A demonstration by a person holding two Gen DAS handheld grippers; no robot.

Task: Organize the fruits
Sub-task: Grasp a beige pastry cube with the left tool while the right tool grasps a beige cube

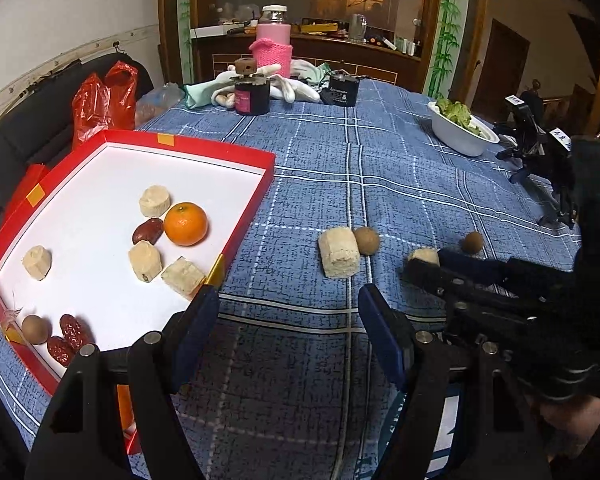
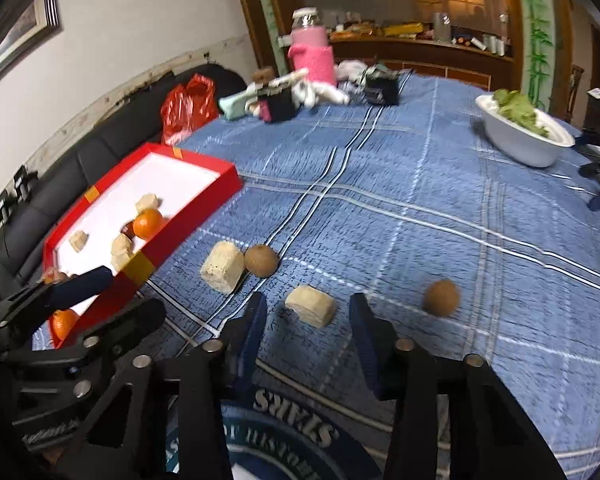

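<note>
Red cardboard forms the tray, taken here as the landmark. Inside it an orange, several pale cakes, red dates and one brown round fruit are already gathered. Outside the tray, on the blue checked surface, two cakes and two brown fruits are left, so the job is judged well past half done. The left tool is held wide and empty beside the tray. The right tool is set around the nearer cake without touching it.
</note>
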